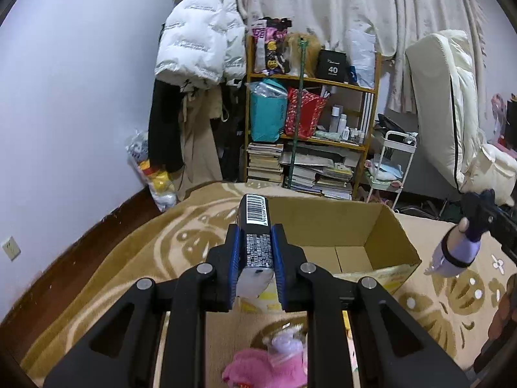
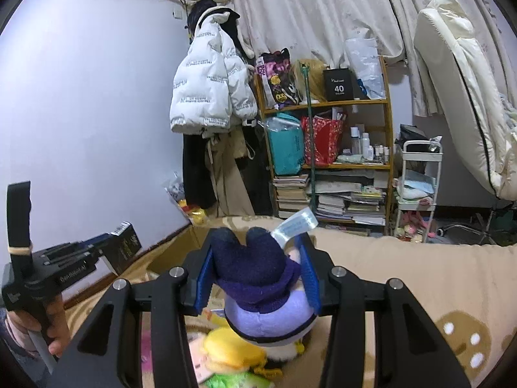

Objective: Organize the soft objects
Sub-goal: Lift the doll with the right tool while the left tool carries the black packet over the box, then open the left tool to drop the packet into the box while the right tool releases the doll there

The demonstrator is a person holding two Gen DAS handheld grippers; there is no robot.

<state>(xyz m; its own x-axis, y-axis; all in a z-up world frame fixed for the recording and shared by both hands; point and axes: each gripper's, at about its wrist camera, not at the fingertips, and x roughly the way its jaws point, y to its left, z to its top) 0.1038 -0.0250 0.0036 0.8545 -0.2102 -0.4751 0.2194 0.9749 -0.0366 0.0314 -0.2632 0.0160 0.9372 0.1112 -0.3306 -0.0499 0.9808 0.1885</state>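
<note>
On the patterned blanket (image 1: 135, 258) stands an open cardboard box (image 1: 381, 226), its flaps up and the brown floor that shows bare; what lies in its near end is hidden behind the left gripper (image 1: 257, 258). That gripper's blue pads are clamped tight on a narrow dark packet (image 1: 255, 223) with a barcode label on its far end, held above the box's near rim. Over by the box's right side, the right gripper (image 2: 257, 268) pinches a purple plush doll (image 2: 265, 291) by its dark blue lower half, a white tag (image 2: 297, 224) sticking up; its jaws stand partly apart around the soft body. Below the left gripper, near the blanket's front edge, lies a pink fluffy toy (image 1: 258, 368) with a small lilac one (image 1: 284, 342) beside it. Under the held doll sit a yellow plush (image 2: 229, 349) and something green (image 2: 232, 381).
</note>
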